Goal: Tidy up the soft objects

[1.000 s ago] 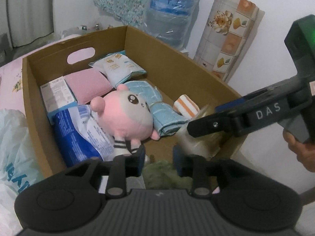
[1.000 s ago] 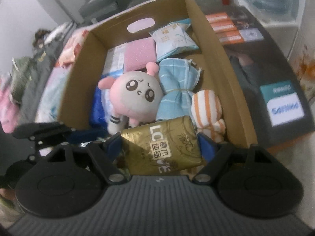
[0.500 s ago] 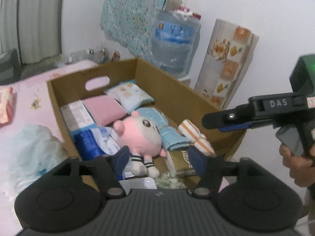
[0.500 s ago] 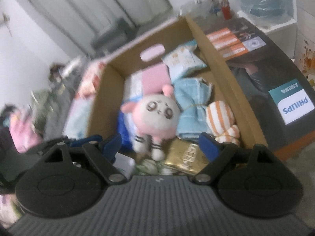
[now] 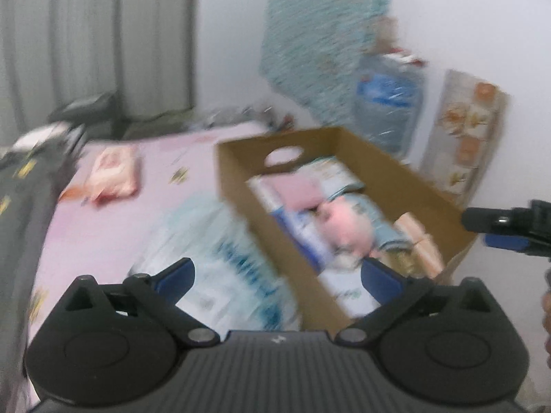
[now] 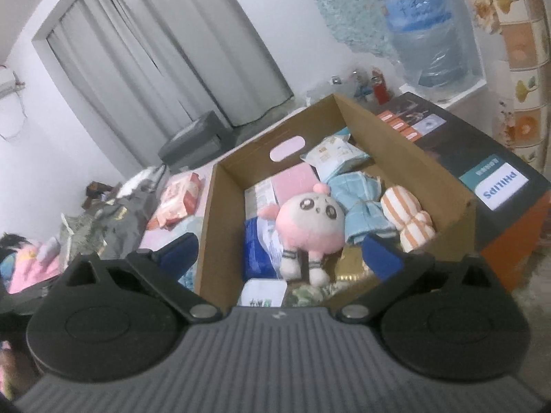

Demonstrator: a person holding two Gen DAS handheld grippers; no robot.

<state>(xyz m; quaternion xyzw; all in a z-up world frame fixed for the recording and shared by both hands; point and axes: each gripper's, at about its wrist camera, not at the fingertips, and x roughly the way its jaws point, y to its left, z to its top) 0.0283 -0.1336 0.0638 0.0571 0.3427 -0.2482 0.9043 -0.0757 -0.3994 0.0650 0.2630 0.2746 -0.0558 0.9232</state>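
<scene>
A cardboard box (image 6: 220, 227) holds a pink plush doll (image 6: 311, 223), a blue folded cloth (image 6: 365, 206), an orange striped roll (image 6: 408, 220), a gold packet (image 6: 351, 266), a pink pad (image 6: 296, 182) and white packets. My right gripper (image 6: 280, 253) is open and empty, raised in front of the box. My left gripper (image 5: 277, 280) is open and empty, raised over the box's near left wall (image 5: 275, 237); this view is blurred. The doll (image 5: 344, 220) shows there too. A pink wipes pack (image 5: 113, 175) and a white-blue plastic bag (image 5: 224, 268) lie on the pink bed.
A black Philips box (image 6: 482, 168) stands right of the cardboard box. A water jug (image 6: 423, 31) and a patterned roll (image 6: 520, 51) stand by the back wall. Clothes (image 6: 103, 220) lie heaped at the left of the bed. Grey curtains hang behind.
My right gripper let go of the gold packet, which now lies in the box, and drew back and up. My left gripper opened, rose and swung left.
</scene>
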